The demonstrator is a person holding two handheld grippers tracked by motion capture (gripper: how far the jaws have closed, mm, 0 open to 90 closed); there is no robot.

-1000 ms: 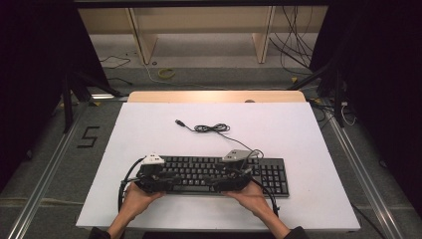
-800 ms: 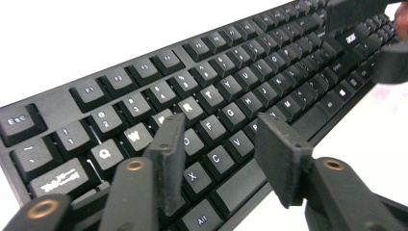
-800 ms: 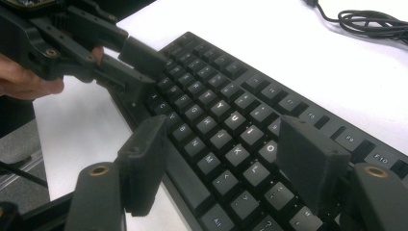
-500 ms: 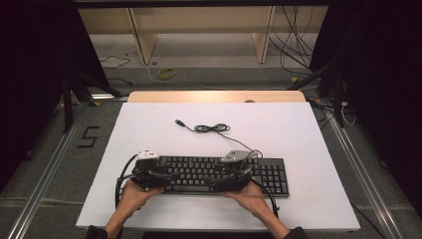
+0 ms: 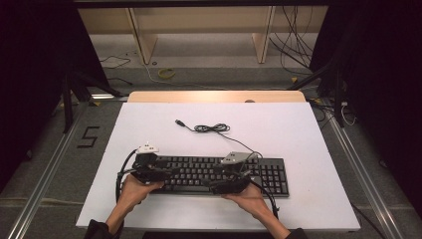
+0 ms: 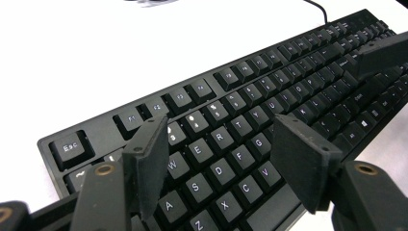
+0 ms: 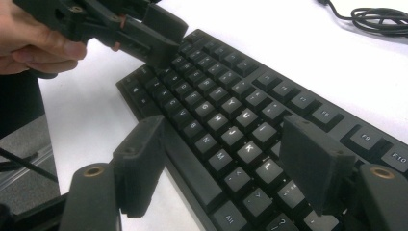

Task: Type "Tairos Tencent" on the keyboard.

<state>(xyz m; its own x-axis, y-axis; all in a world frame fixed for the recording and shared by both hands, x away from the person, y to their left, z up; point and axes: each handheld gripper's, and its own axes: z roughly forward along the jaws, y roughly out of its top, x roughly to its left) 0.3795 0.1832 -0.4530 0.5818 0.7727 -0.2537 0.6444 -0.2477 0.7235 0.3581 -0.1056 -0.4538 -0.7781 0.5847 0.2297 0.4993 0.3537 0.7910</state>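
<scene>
Keyboard (image 5: 219,173) on table (image 5: 298,134), cable (image 5: 211,128) behind.

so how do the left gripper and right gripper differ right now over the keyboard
The left gripper hovers over the letter keys at the Esc end of the keyboard; the right gripper sits over the middle, straddling the front edge. The left one's jaws have just been opening, with nothing between them. Both stand open, gripping nothing.

We are looking at a white table (image 5: 149,124) with a light wooden strip along its far edge. A black keyboard (image 5: 268,174) is lying flat near our side. Its thin black cable (image 5: 211,128) is lying bunched up farther back, toward the middle.
</scene>
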